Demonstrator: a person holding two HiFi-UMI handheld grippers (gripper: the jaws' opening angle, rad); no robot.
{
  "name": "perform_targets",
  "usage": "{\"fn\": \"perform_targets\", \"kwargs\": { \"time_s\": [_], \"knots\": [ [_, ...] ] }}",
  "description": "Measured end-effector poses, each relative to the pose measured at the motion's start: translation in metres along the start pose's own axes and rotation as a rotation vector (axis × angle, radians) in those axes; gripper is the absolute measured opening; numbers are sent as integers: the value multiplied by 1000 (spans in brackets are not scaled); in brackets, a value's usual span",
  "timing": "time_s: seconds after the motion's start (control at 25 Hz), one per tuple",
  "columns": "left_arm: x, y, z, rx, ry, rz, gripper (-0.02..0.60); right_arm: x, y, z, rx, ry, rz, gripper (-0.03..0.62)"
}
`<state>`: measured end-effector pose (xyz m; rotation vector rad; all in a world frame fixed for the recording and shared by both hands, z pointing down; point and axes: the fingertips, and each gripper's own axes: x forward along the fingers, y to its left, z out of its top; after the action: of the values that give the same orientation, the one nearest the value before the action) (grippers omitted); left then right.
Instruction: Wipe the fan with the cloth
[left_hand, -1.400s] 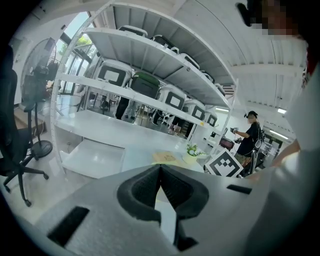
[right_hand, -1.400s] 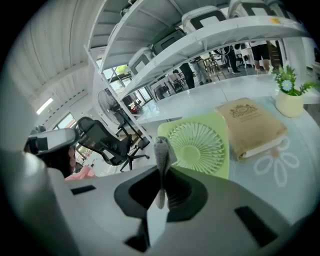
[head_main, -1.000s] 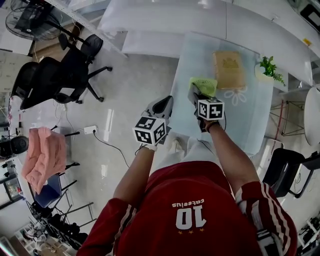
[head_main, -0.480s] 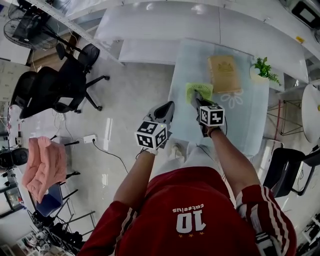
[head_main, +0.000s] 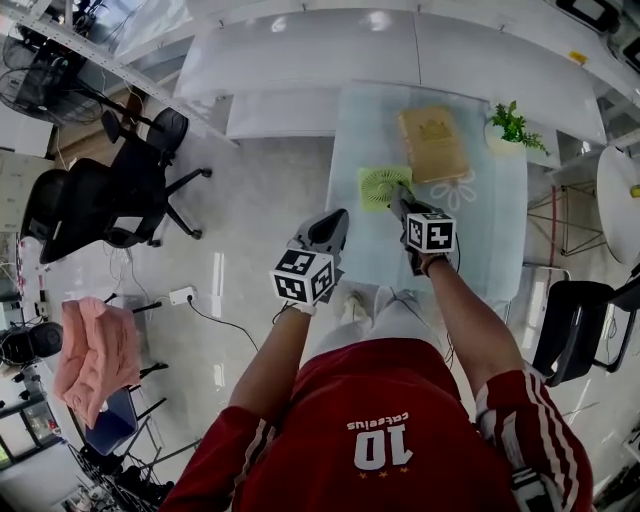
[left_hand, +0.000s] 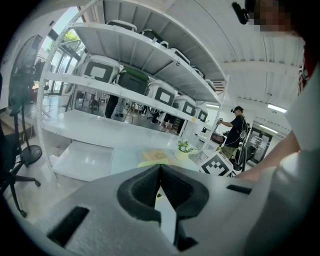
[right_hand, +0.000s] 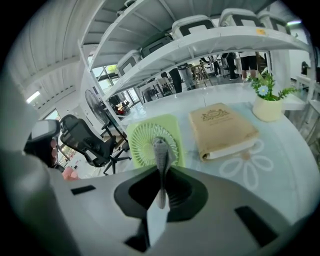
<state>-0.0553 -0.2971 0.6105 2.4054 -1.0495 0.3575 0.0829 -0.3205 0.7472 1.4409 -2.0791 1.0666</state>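
Note:
A light green square fan (head_main: 383, 187) lies flat on the glass table (head_main: 490, 250), near its left edge. My right gripper (head_main: 401, 204) hovers at the fan's right side, shut on a grey cloth (right_hand: 161, 150) that sticks up between the jaws. In the right gripper view the fan (right_hand: 150, 142) lies just beyond the right gripper (right_hand: 161, 172), with the cloth in front of its grille. The left gripper (head_main: 337, 220) hangs off the table's left edge, shut with nothing in it. Seen from the left gripper view, the left gripper (left_hand: 160, 172) has its jaws pressed together.
A tan book (head_main: 433, 143) and a small potted plant (head_main: 513, 127) sit on the table beyond the fan. Black office chairs (head_main: 110, 190) stand on the floor to the left, another chair (head_main: 575, 325) to the right. A pink cloth (head_main: 95, 355) hangs on a rack far left.
The right gripper with the cloth has slid toward the fan's right side, so more of the fan's face shows. The left gripper has barely moved.

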Motion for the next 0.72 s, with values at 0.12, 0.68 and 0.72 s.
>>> {"fn": "perform_targets", "kwargs": {
  "time_s": [0.12,0.68,0.72],
  "knots": [
    [4,-3,2,5,1,-9,-2,-4,-10,2,9,-2,-18,18],
    [14,-11,3,2,-8,-36,-2,-22,-33,-2,21,-14,-78,18],
    [13,-11,3,0,-8,-37,-2,-24,-33,-2,22,-16,-80,18]
  ]
}}
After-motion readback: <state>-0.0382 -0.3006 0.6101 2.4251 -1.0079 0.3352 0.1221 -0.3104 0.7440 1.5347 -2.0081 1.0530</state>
